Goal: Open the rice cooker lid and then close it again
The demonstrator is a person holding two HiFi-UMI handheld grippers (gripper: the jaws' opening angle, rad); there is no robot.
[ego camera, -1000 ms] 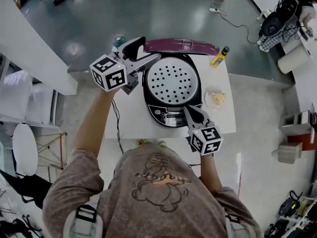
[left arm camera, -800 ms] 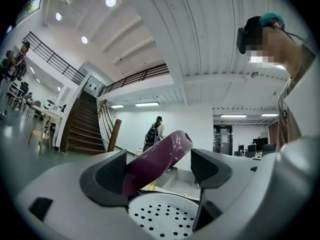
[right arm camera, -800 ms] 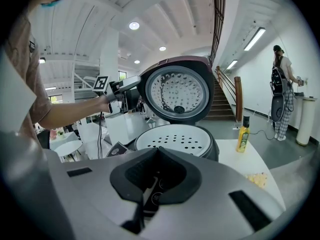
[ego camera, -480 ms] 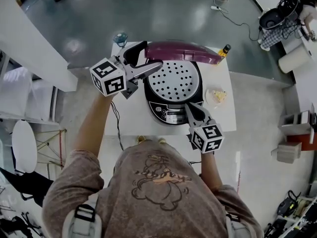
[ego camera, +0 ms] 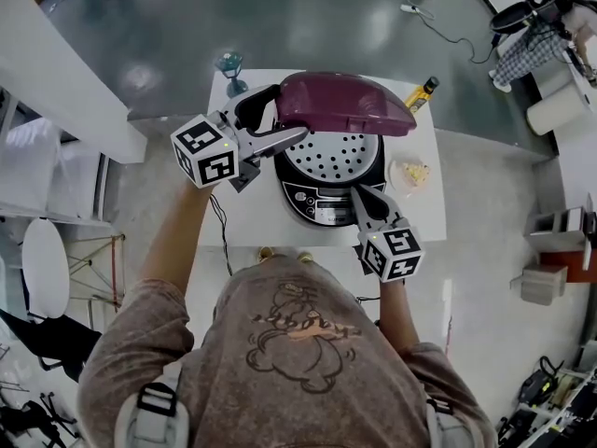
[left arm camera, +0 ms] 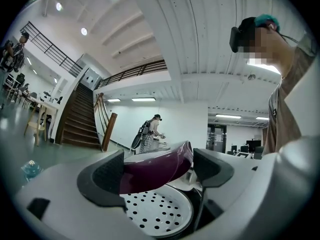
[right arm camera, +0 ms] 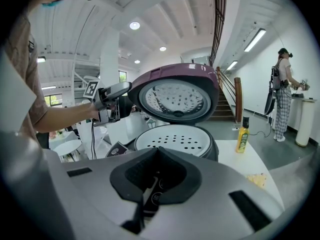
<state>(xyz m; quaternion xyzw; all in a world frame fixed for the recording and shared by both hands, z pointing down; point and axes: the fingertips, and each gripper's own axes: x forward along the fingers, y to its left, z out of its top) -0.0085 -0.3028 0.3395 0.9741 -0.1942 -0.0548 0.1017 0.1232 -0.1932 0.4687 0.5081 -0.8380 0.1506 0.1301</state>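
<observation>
Facing the half-raised lid (right arm camera: pixel 172 96), only the right gripper view shows its underside.

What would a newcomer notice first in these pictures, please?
The purple lid of the rice cooker stands half raised over its white perforated tray, in the middle of the white table. The left gripper reaches in from the left; its jaws have just been opening, with the lid's edge between them. The right gripper, shut, points at the control panel.
</observation>
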